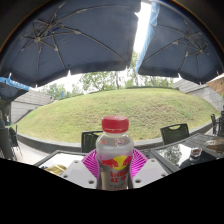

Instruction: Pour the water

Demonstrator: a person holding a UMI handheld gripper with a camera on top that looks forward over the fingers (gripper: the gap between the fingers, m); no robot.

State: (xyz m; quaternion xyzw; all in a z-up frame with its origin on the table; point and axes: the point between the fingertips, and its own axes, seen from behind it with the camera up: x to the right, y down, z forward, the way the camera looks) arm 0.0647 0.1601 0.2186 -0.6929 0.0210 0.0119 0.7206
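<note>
I've got one bottle [115, 152] with a red cap standing upright, long axis vertical, cap up, right between the fingers of my claw [114, 163]. Its label is red and white; I can't read the writing. The magenta pads [91, 163] sit against both its sides, so the claw is pinching it. Beyond: tabletop [65, 161], two dark chairs [174, 132], a grassy mound [110, 105], two umbrellas [75, 35] overhead.
</note>
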